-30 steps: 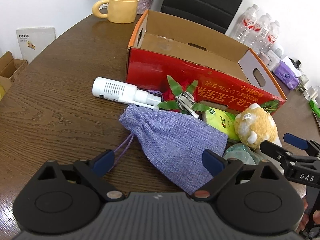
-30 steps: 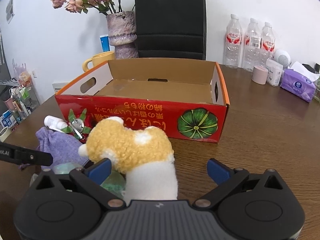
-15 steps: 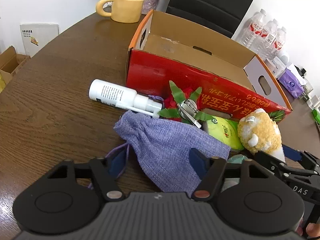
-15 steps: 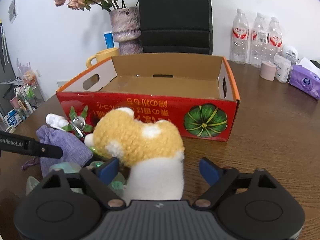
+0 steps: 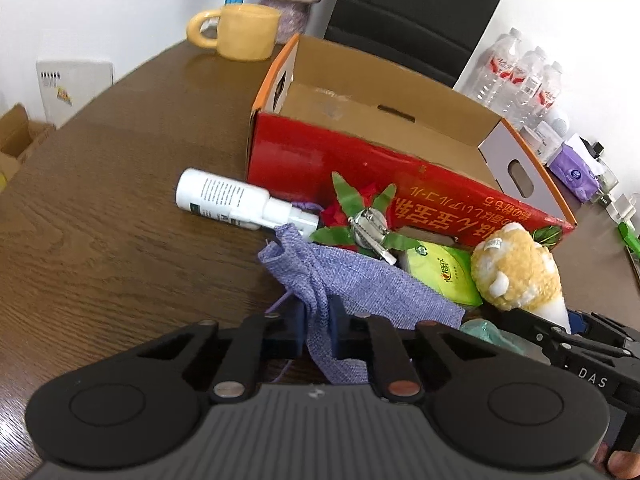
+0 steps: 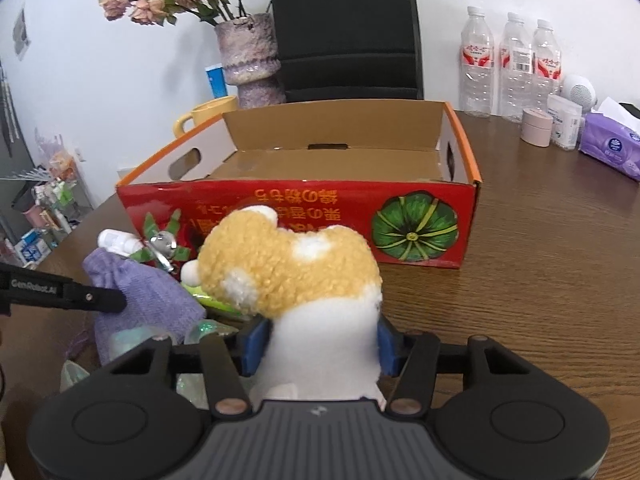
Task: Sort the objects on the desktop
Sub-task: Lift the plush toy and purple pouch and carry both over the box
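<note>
Where the clutter lies bunched against the red front wall of the cardboard box (image 5: 360, 168), both claws have hold of something. Left claw (image 5: 317, 330): blue pads pressed together on a fold of the purple cloth pouch (image 5: 360, 284), the pouch bunched and pulled up between them, its drawstring trailing onto the desk (image 5: 100, 240). Right claw (image 6: 320, 340): pads pinching the white lower body of the plush toy (image 6: 288, 268), yellow fleecy head upward and leaning toward the box.

Between pouch and box: a white spray bottle (image 5: 236, 200) on its side, nozzle end touching the pouch's mouth; a red-and-green artificial flower with a metal clip (image 5: 366, 224) just beside the nozzle, against the box wall; a green packet (image 5: 444, 272) lying partly under the pouch and touching the plush toy. Something pale green and crinkly shows under the right claw; cannot tell what.

Box open-topped, interior bare cardboard, sitting mid-desk. Toward the far edge of the desk: yellow mug (image 5: 240, 32), vase with dried roses (image 6: 244, 60), water bottles (image 6: 516, 64), purple tissue pack (image 6: 612, 148).
</note>
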`<state>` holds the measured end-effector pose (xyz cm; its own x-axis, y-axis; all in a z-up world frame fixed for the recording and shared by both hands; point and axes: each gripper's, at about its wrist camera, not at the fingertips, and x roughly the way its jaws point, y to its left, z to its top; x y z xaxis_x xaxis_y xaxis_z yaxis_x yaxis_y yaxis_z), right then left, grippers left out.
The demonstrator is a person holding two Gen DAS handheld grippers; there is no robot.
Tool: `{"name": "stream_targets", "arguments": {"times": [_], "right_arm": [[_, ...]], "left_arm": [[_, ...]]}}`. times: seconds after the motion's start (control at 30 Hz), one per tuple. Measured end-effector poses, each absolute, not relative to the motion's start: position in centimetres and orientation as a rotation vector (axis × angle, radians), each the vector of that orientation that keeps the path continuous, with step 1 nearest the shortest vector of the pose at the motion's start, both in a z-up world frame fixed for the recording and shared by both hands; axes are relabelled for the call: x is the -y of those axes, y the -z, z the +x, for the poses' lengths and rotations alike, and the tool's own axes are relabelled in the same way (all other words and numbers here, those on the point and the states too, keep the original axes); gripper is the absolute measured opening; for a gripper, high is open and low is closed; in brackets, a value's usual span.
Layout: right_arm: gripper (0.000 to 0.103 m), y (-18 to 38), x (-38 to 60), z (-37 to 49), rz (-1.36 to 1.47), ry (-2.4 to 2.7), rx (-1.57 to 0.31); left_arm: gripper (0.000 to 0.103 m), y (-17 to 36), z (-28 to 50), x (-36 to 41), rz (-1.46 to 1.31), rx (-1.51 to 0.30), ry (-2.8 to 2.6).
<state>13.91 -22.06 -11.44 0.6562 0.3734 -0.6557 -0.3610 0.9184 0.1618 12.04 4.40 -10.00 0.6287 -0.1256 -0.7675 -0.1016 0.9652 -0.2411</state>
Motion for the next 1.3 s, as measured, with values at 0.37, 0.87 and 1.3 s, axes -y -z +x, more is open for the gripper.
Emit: {"name": "stream_targets", "arguments": {"times": [0.37,0.87,1.3], "right_arm": [[0.052,9.7,23.0,12.3,0.049,-0.407,-0.671],[0.050,6.0,23.0,11.3,0.038,-0.427,-0.577],[0.050,0.9,21.1,13.5,-0.003,-0.420,-0.476]], "left_arm": [[0.008,7.4,9.4,-4.2,-0.222,-0.774,0.056],[0.008,2.9,8.0,-4.2,-0.170,-0.630,0.092],[0.008,-0.8,10.4,-4.6,-0.156,-0.525,0.083]]}}
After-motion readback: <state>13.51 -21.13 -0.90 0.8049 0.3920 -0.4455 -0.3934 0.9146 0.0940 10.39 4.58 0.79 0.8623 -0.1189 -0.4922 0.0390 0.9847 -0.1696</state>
